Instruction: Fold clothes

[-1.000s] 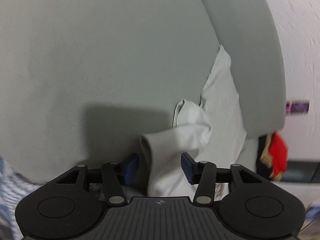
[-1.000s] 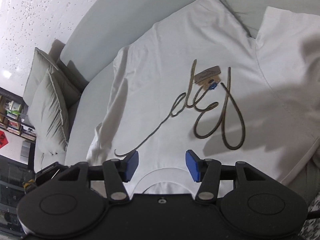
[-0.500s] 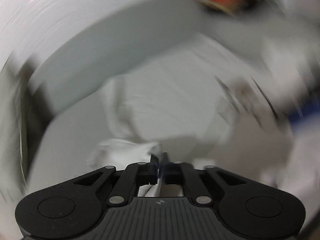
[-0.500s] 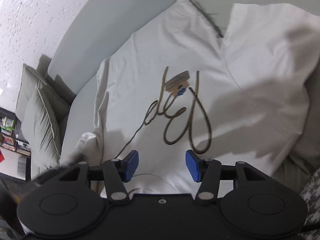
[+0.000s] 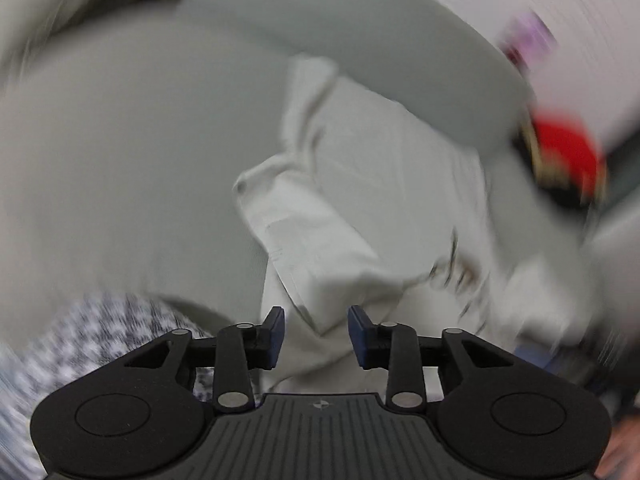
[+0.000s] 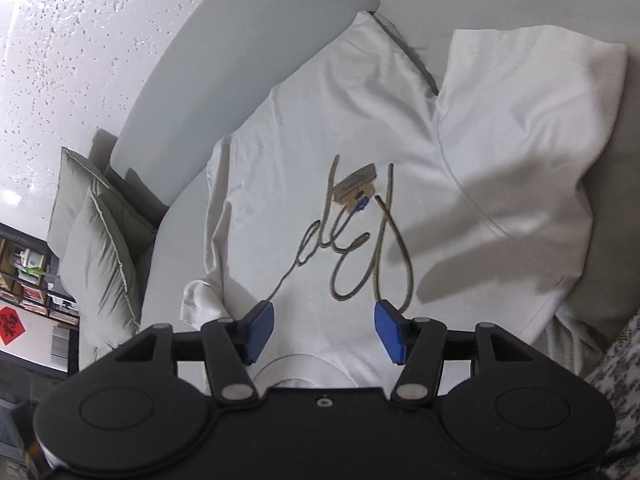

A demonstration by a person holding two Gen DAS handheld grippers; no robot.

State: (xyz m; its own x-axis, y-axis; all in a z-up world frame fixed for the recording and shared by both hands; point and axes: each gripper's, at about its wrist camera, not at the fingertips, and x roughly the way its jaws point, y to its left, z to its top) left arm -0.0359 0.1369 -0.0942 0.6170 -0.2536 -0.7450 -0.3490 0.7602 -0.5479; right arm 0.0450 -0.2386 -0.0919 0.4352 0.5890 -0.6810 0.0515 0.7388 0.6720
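A white T-shirt (image 6: pixel 320 128) with a brown script print lies spread on a grey sofa seat (image 6: pixel 188 232), a paper tag (image 6: pixel 354 186) on its chest. One sleeve (image 6: pixel 516 140) is folded in over the body on the right. My right gripper (image 6: pixel 323 332) is open and empty, hovering above the collar. In the blurred left wrist view, my left gripper (image 5: pixel 316 334) is open above a folded sleeve (image 5: pixel 304 236) of the shirt, not holding it.
Two grey cushions (image 6: pixel 100 248) lean at the sofa's left end, with the curved backrest (image 6: pixel 240 40) behind the shirt. A black-and-white patterned fabric (image 5: pixel 80 340) lies at the lower left of the left view. A red object (image 5: pixel 564 156) sits beyond the sofa.
My left gripper shut on the sleeve, swung it over, and has now opened and let it go. My right gripper stayed open, shifting slightly over the shirt.
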